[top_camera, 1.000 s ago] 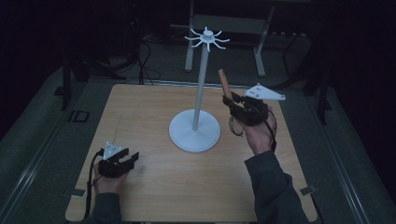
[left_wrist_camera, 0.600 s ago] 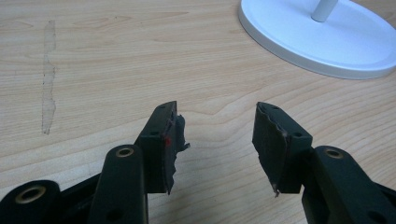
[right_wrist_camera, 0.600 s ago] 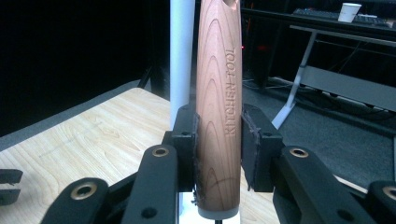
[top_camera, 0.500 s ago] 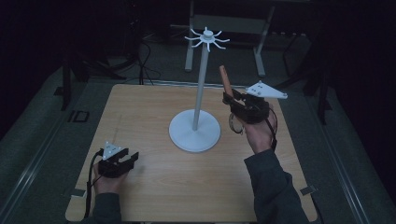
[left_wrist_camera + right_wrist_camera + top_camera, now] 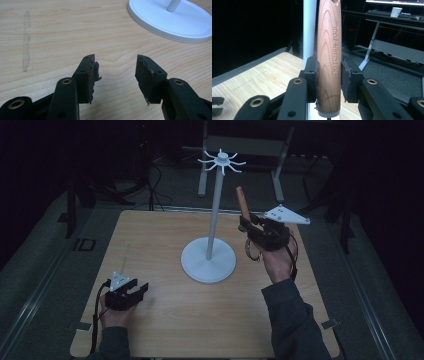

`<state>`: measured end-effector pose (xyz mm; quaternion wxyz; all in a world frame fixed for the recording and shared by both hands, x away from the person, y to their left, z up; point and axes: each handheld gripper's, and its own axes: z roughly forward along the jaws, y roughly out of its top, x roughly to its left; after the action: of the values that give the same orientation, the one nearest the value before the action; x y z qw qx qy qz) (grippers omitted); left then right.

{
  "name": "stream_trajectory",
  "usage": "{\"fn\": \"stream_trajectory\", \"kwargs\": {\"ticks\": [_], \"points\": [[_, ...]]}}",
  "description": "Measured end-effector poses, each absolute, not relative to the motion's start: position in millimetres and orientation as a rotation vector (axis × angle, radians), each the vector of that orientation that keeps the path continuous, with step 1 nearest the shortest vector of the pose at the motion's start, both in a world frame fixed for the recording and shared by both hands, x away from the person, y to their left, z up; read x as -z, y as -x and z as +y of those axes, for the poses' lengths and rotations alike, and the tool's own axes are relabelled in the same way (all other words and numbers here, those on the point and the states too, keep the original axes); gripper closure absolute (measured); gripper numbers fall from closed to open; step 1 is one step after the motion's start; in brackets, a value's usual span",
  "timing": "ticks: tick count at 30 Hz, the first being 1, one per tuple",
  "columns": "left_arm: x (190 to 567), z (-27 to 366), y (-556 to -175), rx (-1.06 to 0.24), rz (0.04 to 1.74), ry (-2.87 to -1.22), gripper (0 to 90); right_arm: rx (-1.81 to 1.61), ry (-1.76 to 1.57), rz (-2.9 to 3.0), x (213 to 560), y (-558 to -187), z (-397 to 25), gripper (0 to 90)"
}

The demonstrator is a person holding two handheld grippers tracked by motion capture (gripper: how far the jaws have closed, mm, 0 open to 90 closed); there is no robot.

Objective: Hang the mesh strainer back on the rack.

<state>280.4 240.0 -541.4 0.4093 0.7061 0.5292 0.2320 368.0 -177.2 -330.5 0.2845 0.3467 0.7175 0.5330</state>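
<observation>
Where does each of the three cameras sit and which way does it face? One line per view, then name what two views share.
High view: above the person's side, facing forward and down on the table; both forearms, left gripper and right gripper show.
Left gripper view: on the left gripper, looking along open jaws over the tabletop to the stand base.
Right gripper view: on the right gripper, facing the wooden handle it clamps.
Shared: the white stand.

The high view is dimly lit, surroundings lost in black; the tabletop [image 5: 165,245] is evenly lit in the sharp gripper views.
</observation>
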Motion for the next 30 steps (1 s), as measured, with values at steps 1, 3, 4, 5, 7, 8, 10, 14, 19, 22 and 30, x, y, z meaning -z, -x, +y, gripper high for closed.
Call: {"fn": "stream_trajectory", "kwargs": {"ticks": [1,3,4,5,7,8,10,14,19,22,30], "points": [[541.4,240.0,-280.4,-0.585,1.332,-1.779,50.6,-1.426,-0.927,1.918,330.1,-368.0,-177.4,69.4],[541.5,240.1,-280.6,-0.583,1.333,-1.777,50.6,-1.430,-0.930,1.912,329.2,-367.7,-177.5,69.4],[541.5,240.1,-280.7,-0.582,1.334,-1.776,50.6,-1.431,-0.929,1.909,328.7,-367.7,-177.8,69.4],[541.5,240.1,-280.8,-0.583,1.334,-1.775,50.7,-1.434,-0.929,1.906,328.1,-367.6,-177.9,69.4],[541.4,240.1,-280.9,-0.582,1.334,-1.775,50.6,-1.437,-0.927,1.899,327.0,-367.7,-178.2,69.4],[541.4,240.1,-280.9,-0.582,1.333,-1.775,50.7,-1.440,-0.928,1.900,326.5,-367.8,-178.1,69.4],[541.4,240.1,-280.9,-0.582,1.333,-1.775,50.6,-1.439,-0.924,1.900,325.7,-368.0,-178.1,69.4],[541.3,240.2,-280.8,-0.583,1.335,-1.773,50.7,-1.446,-0.928,1.895,324.4,-367.9,-178.0,69.4],[541.4,240.2,-280.9,-0.582,1.334,-1.774,50.7,-1.454,-0.920,1.882,322.2,-367.6,-178.2,69.4],[541.3,240.2,-280.7,-0.584,1.334,-1.776,50.6,-1.458,-0.919,1.877,321.1,-367.3,-178.2,69.4],[541.5,240.4,-281.0,-0.579,1.334,-1.776,50.6,-1.465,-0.918,1.866,318.0,-366.6,-178.9,69.4]]}}
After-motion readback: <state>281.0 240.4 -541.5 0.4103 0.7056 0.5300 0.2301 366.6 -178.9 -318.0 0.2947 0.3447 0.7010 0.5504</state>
